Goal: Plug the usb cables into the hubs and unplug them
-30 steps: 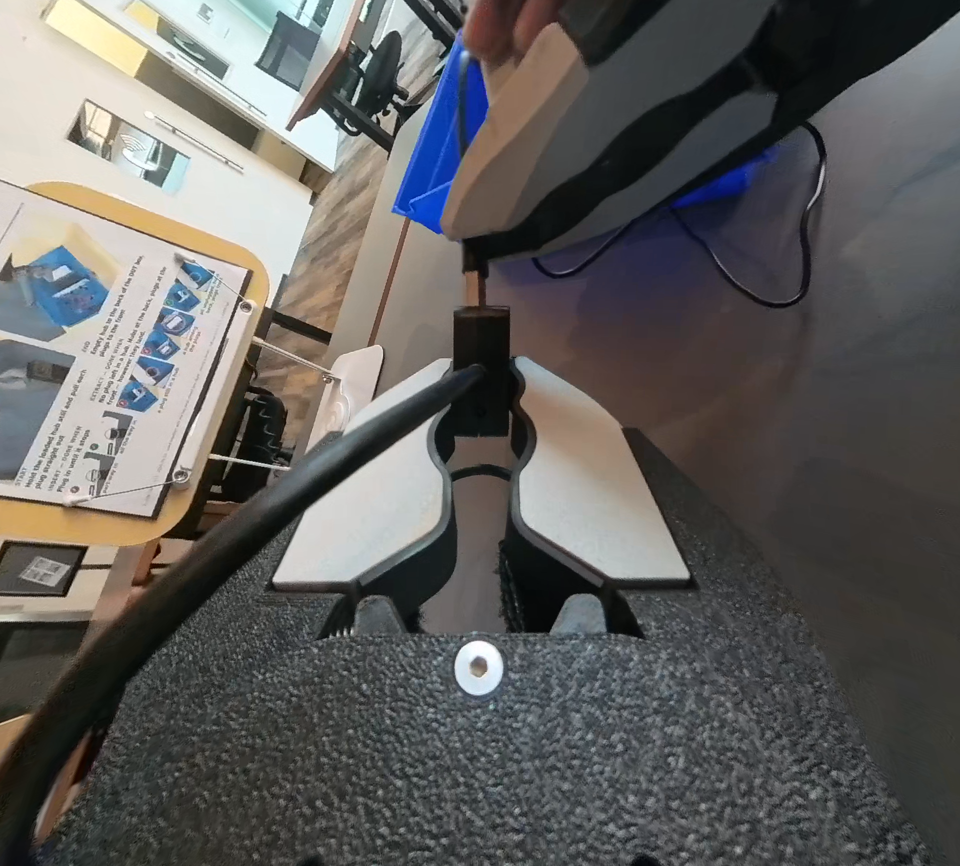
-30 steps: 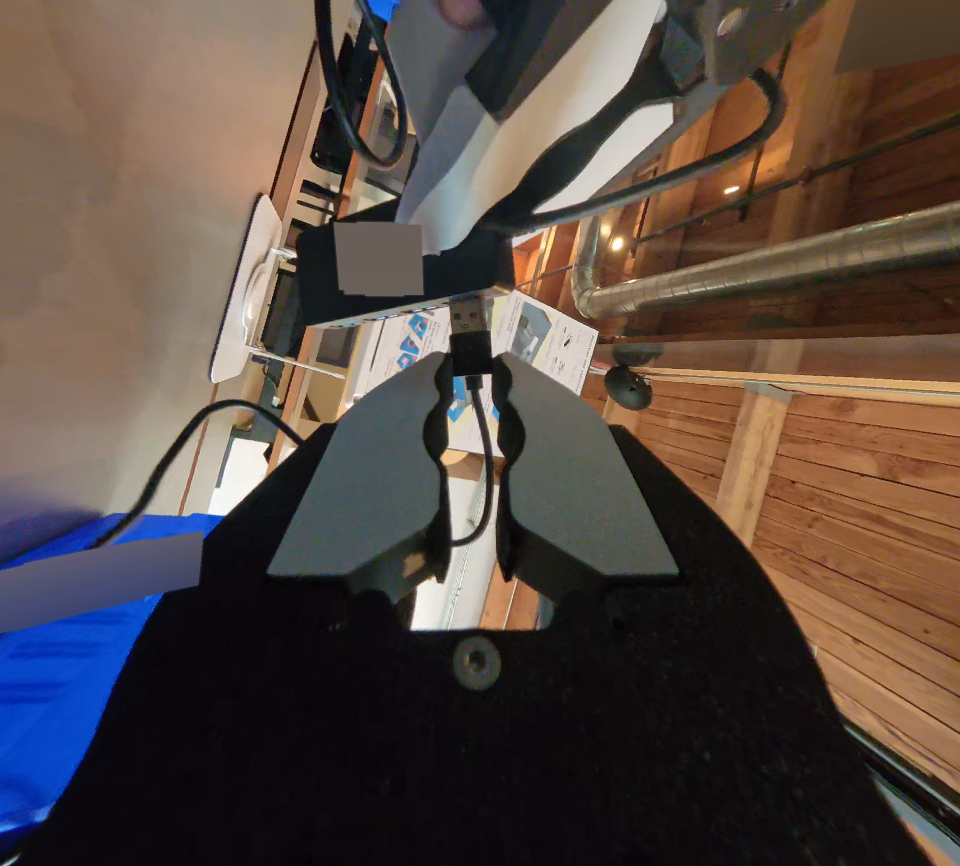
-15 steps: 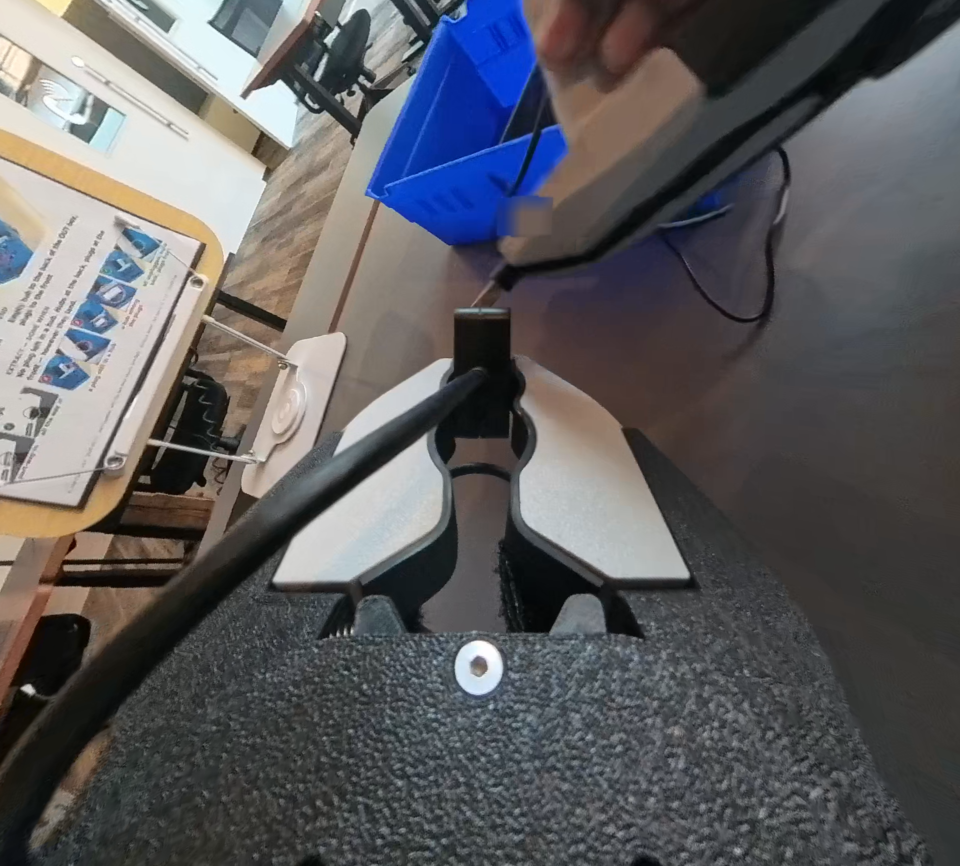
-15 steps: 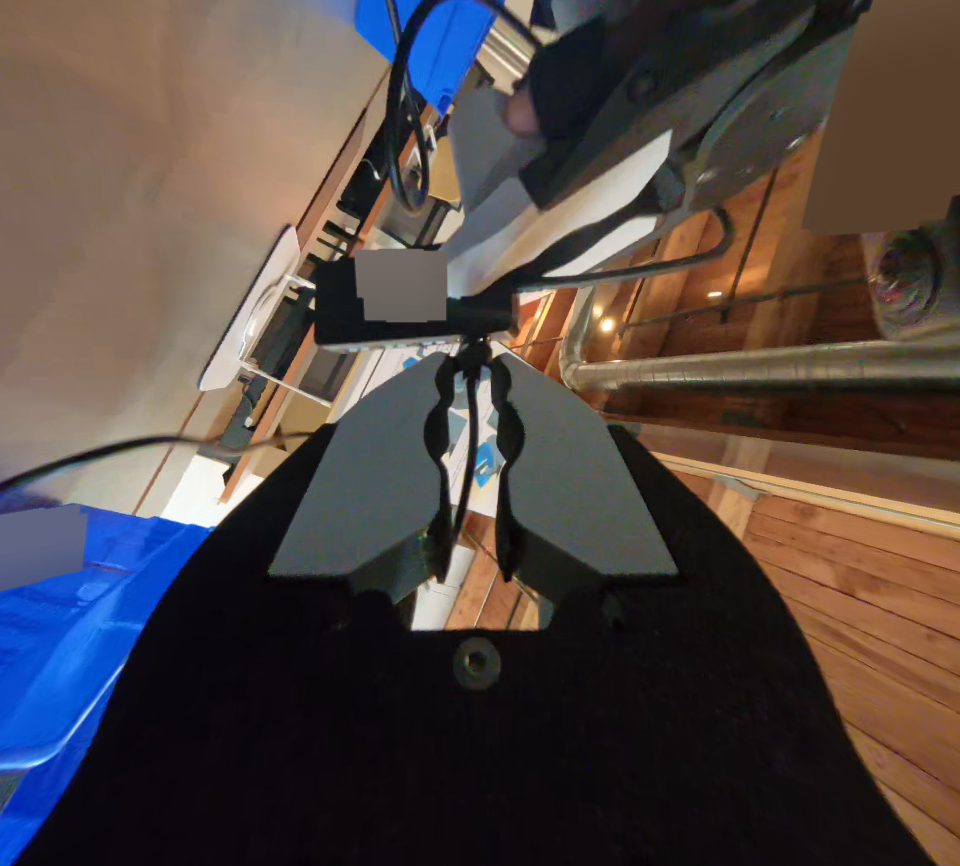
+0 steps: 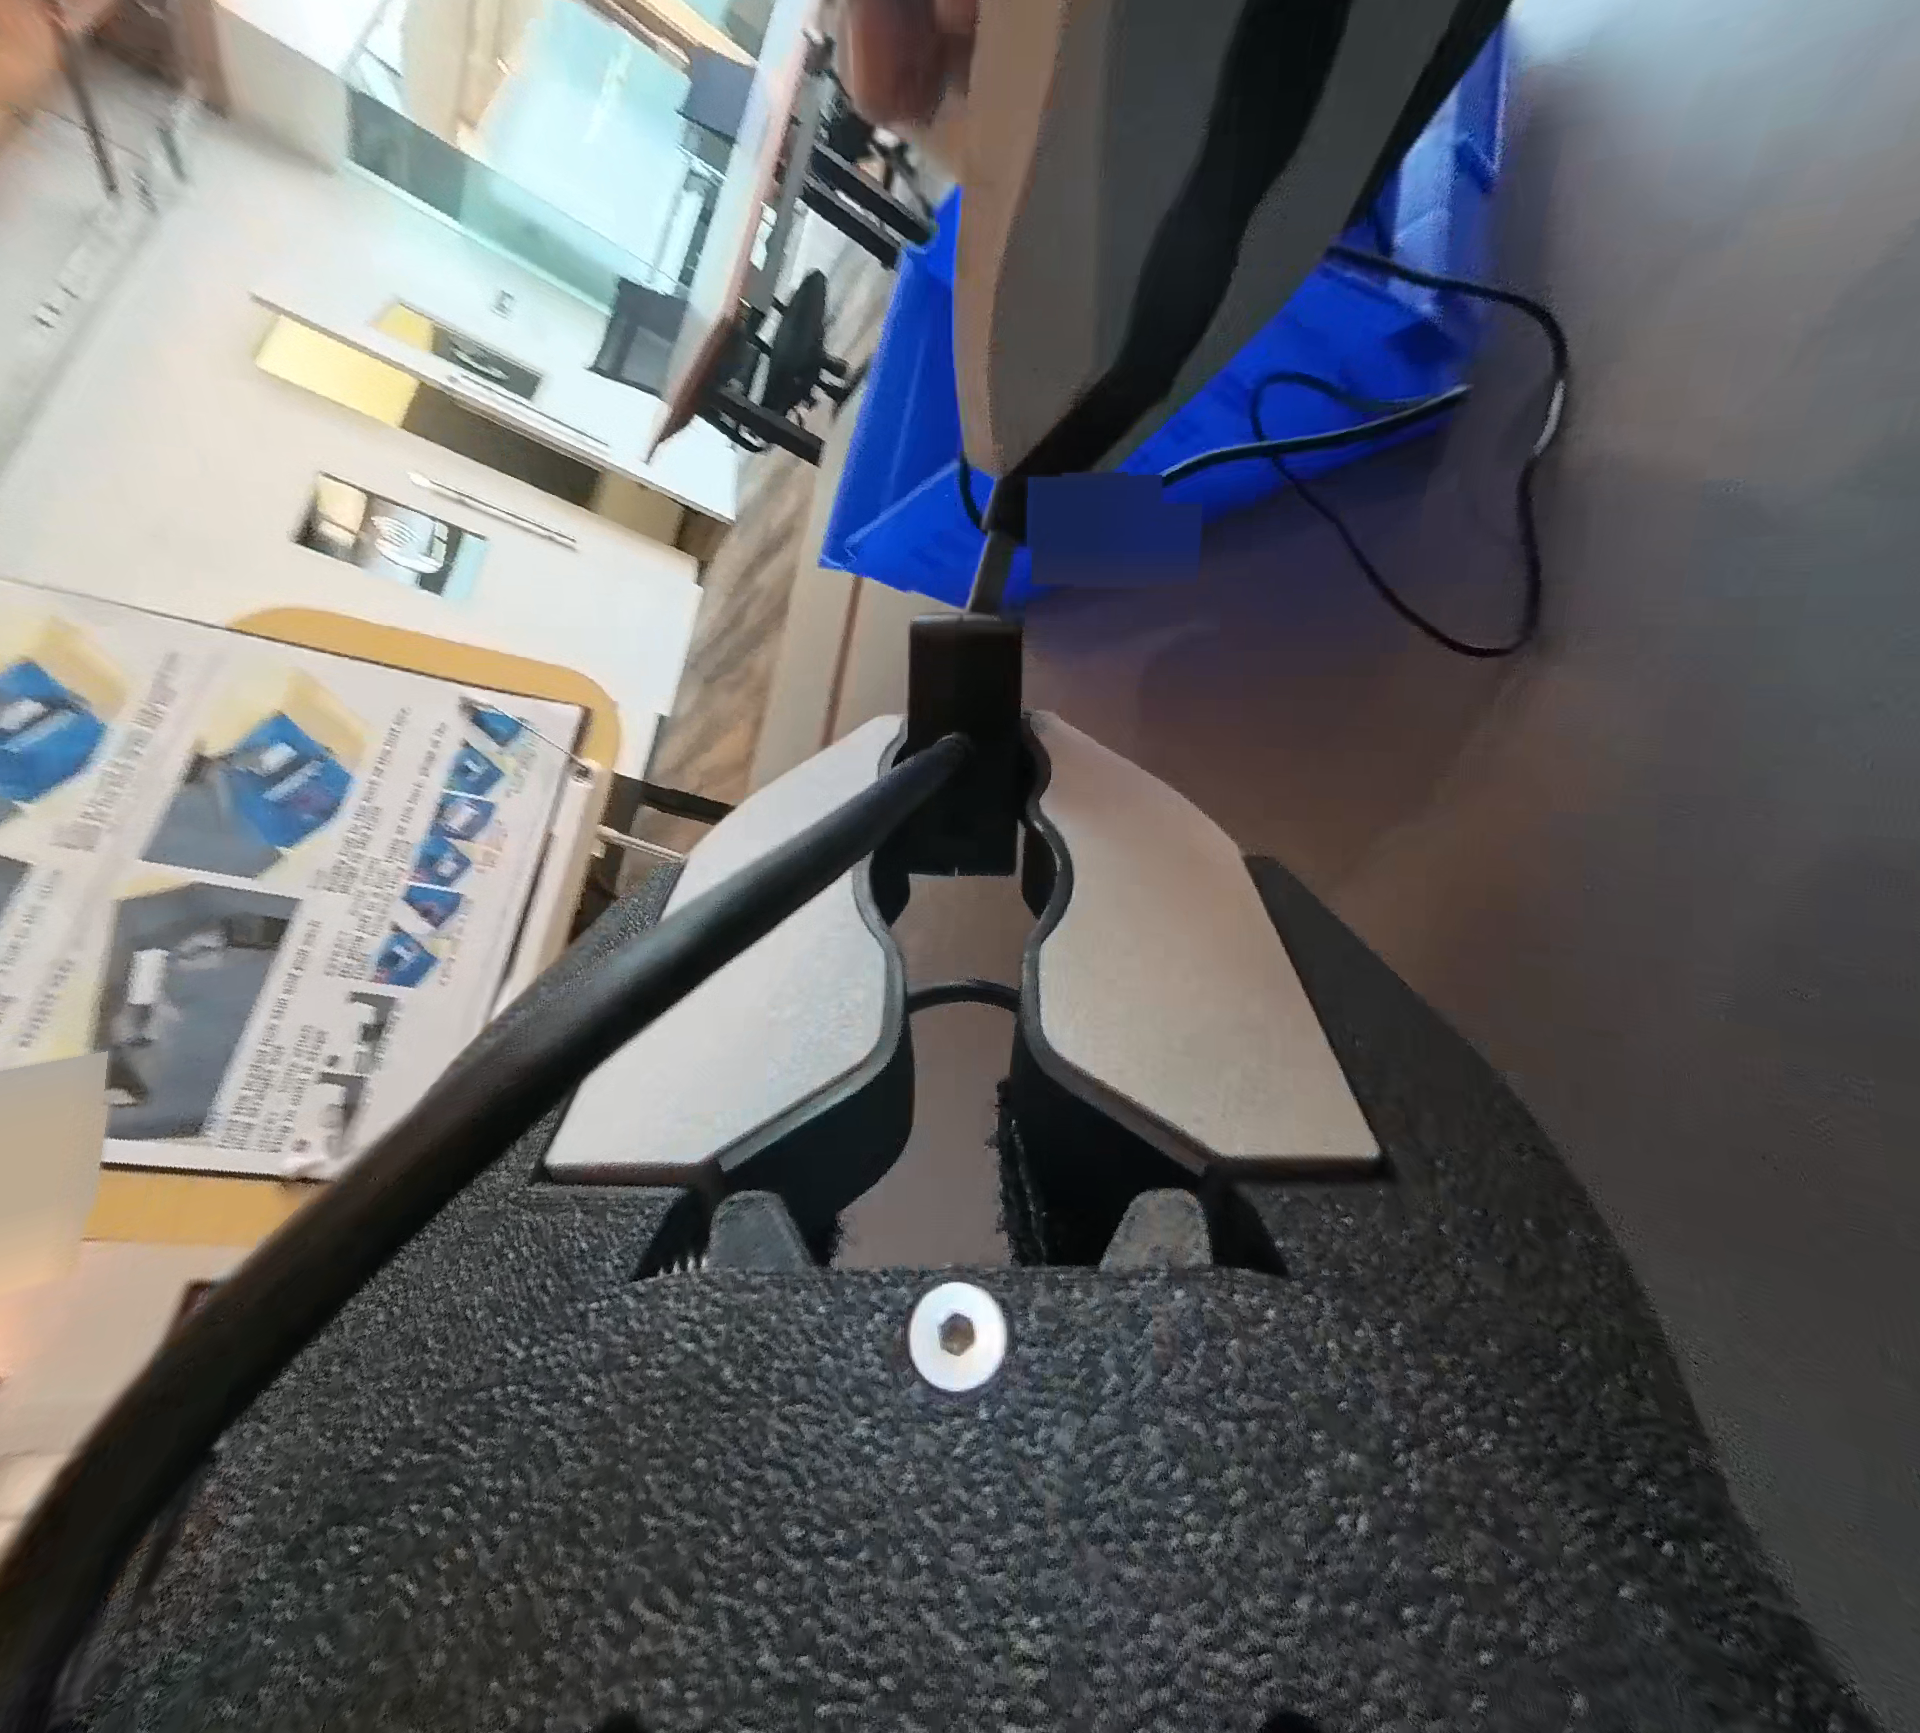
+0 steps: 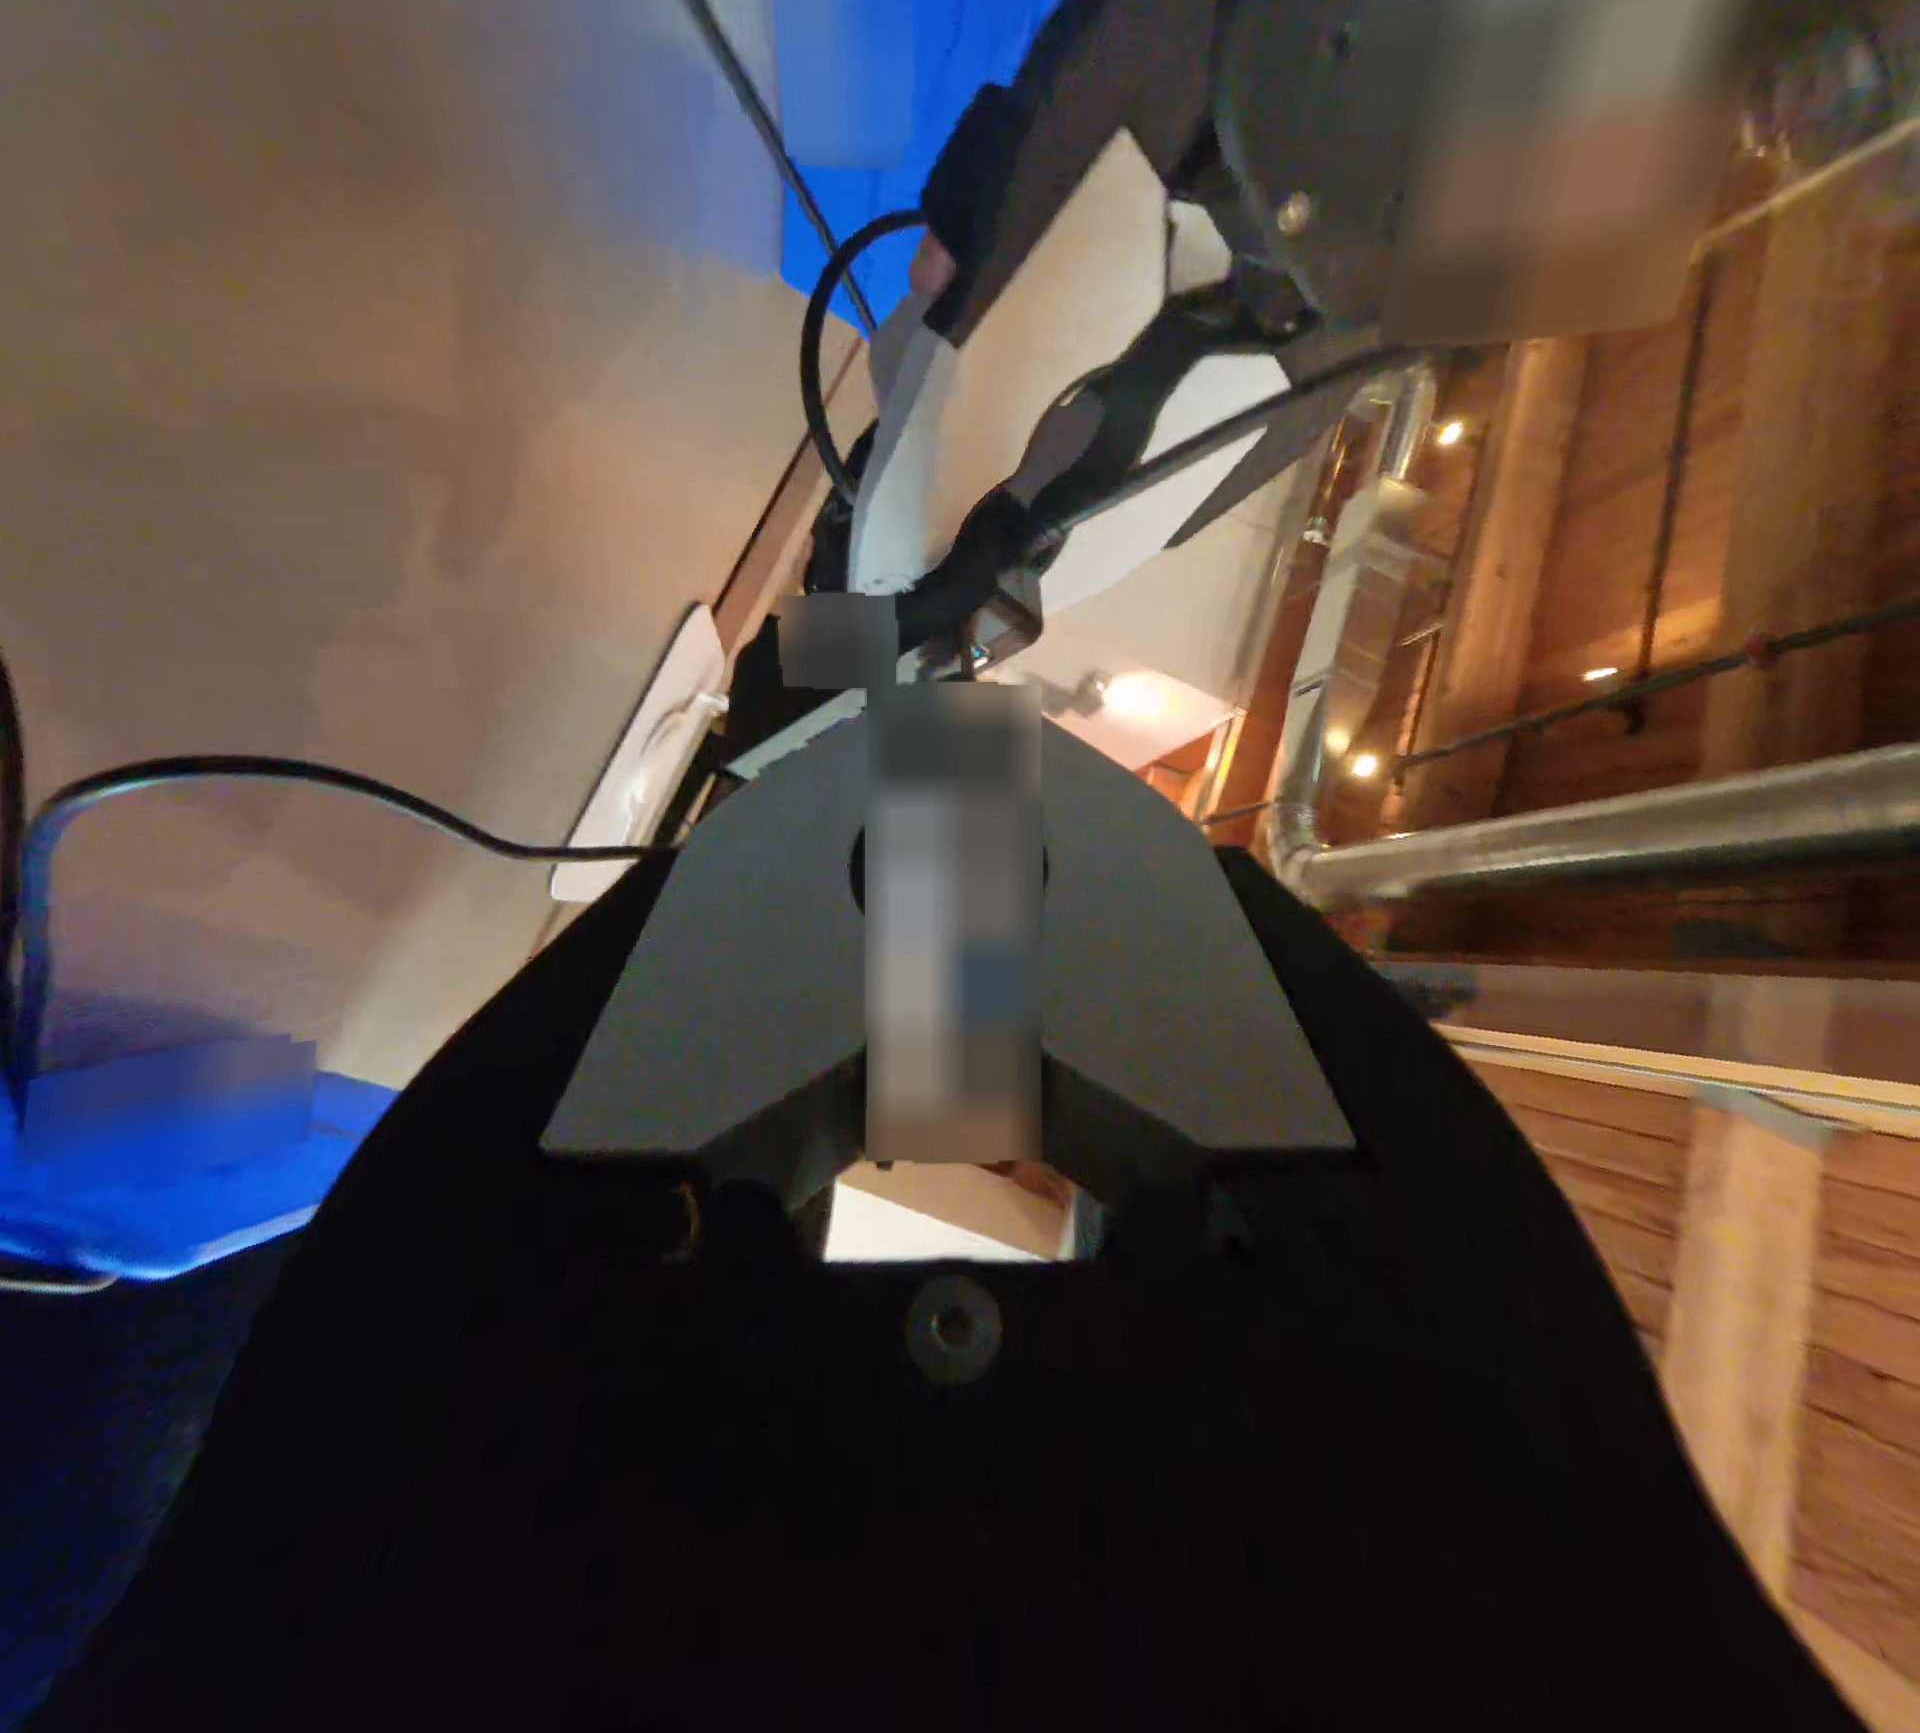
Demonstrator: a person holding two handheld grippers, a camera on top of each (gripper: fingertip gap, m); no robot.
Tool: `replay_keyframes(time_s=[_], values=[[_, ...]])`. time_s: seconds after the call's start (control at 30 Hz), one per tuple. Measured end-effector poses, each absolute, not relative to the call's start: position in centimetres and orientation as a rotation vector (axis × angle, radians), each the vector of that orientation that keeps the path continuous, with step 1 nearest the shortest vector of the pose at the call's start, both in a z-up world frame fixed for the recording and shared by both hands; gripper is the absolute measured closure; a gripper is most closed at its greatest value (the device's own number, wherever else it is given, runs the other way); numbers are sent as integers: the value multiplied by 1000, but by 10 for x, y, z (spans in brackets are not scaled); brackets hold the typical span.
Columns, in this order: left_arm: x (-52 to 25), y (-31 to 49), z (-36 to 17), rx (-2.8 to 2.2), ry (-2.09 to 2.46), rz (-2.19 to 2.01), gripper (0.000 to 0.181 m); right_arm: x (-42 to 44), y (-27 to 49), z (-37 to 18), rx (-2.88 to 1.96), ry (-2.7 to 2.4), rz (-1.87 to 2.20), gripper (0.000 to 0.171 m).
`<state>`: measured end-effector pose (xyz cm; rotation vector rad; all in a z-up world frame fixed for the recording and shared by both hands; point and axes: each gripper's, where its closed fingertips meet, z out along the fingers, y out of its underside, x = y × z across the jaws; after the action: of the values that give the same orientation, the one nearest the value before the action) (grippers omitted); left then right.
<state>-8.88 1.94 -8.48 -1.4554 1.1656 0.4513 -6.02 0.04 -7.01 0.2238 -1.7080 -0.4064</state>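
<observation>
At frame centre in the left wrist view, the left gripper (image 5: pixel 964 753) clamps a small black hub (image 5: pixel 961 696), whose thick black cable (image 5: pixel 623 945) trails to the lower left. Above it, the right gripper (image 5: pixel 1003 478) points down, a thin metal plug (image 5: pixel 992 566) at its tip just above the hub; whether they touch is unclear. In the right wrist view a mosaic patch covers that gripper's finger gap, so its grip cannot be judged. Behind lie a grey tabletop (image 5: pixel 1714 748), a blue bin (image 5: pixel 914 478) with loose black wire (image 5: pixel 1496 478), and an instruction sheet (image 5: pixel 281 894) at left.
</observation>
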Motion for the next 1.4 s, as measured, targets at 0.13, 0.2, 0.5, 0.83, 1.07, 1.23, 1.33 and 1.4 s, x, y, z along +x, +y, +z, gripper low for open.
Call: replay_keyframes(time_s=[0.13,0.2,0.5,0.83,1.07,1.23,1.33,1.4], values=[[-80,15,-76,-1349,1202,493,164,-56,2,-57,233,-1686,-408,159],[-79,14,-77,-1353,1213,487,164,-55,-1,-59,259,-1702,-418,159],[-73,8,-77,-1290,1255,455,164,-50,-12,-62,311,-1744,-400,160],[-75,9,-70,-1255,1243,543,164,-51,-6,-57,137,-1774,-324,164],[-79,15,-62,-1188,1217,742,164,-53,0,-51,-95,-1781,-166,165],[-77,16,-62,-1183,1232,785,163,-51,-1,-53,-19,-1787,-232,164],[-77,16,-65,-1187,1246,777,164,-50,-2,-54,14,-1792,-250,165],[-75,15,-63,-1181,1229,750,164,-49,-4,-52,-1,-1790,-214,165]])
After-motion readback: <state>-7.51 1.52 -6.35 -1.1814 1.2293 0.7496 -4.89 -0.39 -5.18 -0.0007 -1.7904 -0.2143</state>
